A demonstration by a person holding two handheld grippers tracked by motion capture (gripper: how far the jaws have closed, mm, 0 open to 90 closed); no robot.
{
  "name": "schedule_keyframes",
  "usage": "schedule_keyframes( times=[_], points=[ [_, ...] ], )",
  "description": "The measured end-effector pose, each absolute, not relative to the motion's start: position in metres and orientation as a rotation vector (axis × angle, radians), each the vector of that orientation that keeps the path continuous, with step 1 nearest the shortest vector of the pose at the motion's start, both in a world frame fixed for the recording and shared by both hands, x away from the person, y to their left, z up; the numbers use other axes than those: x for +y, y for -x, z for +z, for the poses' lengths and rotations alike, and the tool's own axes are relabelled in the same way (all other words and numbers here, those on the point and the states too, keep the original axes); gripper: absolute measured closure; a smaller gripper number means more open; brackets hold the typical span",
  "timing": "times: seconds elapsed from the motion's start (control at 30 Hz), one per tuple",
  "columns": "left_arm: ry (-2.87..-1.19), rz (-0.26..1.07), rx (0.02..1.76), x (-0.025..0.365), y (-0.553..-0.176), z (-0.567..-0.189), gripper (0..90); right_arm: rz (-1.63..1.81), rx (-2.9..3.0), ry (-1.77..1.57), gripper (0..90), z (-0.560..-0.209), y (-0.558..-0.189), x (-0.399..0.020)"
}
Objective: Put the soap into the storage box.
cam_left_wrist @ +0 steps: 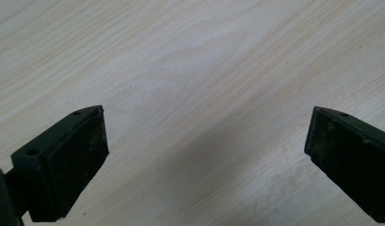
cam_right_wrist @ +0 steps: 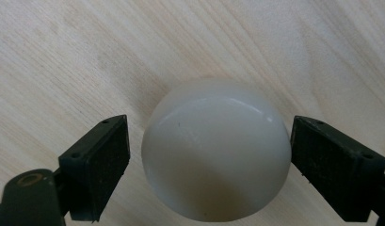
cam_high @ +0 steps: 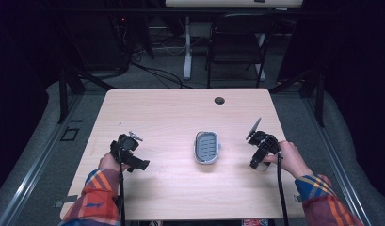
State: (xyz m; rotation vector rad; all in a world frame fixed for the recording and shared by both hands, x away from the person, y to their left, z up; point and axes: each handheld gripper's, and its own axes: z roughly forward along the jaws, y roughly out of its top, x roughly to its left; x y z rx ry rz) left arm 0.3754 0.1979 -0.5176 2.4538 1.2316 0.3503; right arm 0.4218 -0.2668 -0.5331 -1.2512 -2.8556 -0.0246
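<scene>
My right gripper (cam_right_wrist: pixel 209 155) stands open around a white ball (cam_right_wrist: pixel 216 150), jaws just clear of both sides; my left gripper (cam_left_wrist: pixel 206 150) gapes over bare table (cam_left_wrist: pixel 190 61)

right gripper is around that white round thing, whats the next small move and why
Probably close the right gripper on the white rounded object. It sits on the table between the open jaws, with a small gap at each pad, so nothing grips it yet. The left gripper is open over bare wood.
</scene>
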Motion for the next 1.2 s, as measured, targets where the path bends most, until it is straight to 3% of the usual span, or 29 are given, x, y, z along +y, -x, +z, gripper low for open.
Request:
schedule_keyframes(
  times=[0.63, 1.2],
  points=[
    [-2.455, 0.346, 1.231, 0.1980, -0.3758, -0.5177, 0.1, 0.007, -2.851, 1.258, 23.0, -0.5376, -0.4231, -0.2673],
    [-2.452, 0.345, 1.233, 0.1983, -0.3760, -0.5180, 0.1, -0.015, -2.867, 1.273, 23.8, -0.5348, -0.4204, -0.2649]
  ],
)
